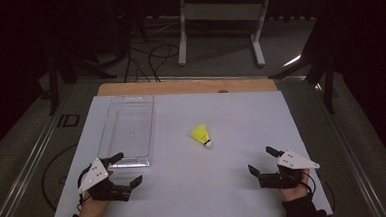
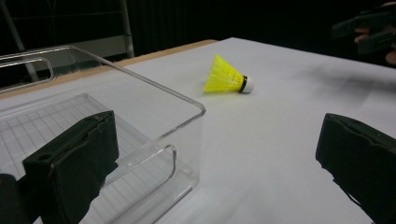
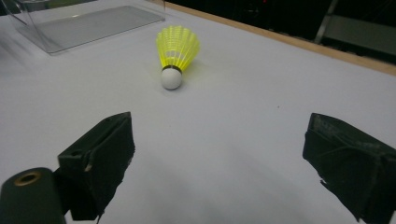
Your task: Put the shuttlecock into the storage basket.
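Both the left gripper (image 1: 126, 168) and right gripper (image 1: 261, 159) stand released, empty, at the near edge. Yellow shuttlecock (image 1: 202, 135) lies mid-table, right of the clear bin (image 1: 128, 129). Risk: it rolls off its round cork when nudged, or the skirt crushes under a hard pinch

The left gripper (image 1: 126, 168) sits low at the table's (image 1: 185, 189) near left corner, jaws spread wide with nothing between them, held by the left hand (image 1: 92, 206). The right gripper (image 1: 263, 160) sits at the near right corner, jaws equally wide, gripped by the right hand (image 1: 294, 189).
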The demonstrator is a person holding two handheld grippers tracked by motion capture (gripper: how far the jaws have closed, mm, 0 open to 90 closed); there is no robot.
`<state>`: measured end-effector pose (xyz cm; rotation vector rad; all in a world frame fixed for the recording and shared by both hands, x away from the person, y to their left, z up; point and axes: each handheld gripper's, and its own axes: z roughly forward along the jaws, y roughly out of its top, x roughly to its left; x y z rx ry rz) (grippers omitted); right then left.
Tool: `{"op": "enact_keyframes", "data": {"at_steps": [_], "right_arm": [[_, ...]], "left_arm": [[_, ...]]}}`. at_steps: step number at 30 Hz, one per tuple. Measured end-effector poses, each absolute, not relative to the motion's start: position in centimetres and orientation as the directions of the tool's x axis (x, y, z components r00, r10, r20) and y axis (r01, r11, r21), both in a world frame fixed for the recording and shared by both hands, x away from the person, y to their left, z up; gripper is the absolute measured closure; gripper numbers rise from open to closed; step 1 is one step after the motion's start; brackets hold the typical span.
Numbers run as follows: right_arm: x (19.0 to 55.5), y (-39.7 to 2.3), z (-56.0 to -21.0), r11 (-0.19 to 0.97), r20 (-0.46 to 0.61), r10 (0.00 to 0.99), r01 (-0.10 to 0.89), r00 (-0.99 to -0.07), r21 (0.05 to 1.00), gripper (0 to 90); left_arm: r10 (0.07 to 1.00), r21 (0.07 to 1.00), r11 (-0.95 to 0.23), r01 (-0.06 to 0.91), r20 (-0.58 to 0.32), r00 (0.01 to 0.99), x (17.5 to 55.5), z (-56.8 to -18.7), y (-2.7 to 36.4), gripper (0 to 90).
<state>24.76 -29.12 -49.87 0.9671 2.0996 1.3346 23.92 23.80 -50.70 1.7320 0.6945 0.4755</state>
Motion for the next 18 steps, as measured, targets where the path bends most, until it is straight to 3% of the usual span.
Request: {"op": "enact_keyframes", "data": {"at_steps": [18], "right_arm": [[23.8,-27.9,-48.7,0.351,-0.105,0.734,0.242,-0.671,0.905,7.5]], "left_arm": [[0.642,0.962,-0.173,0.209,-0.051,0.765,23.9,-50.8,23.6,0.1]]}}
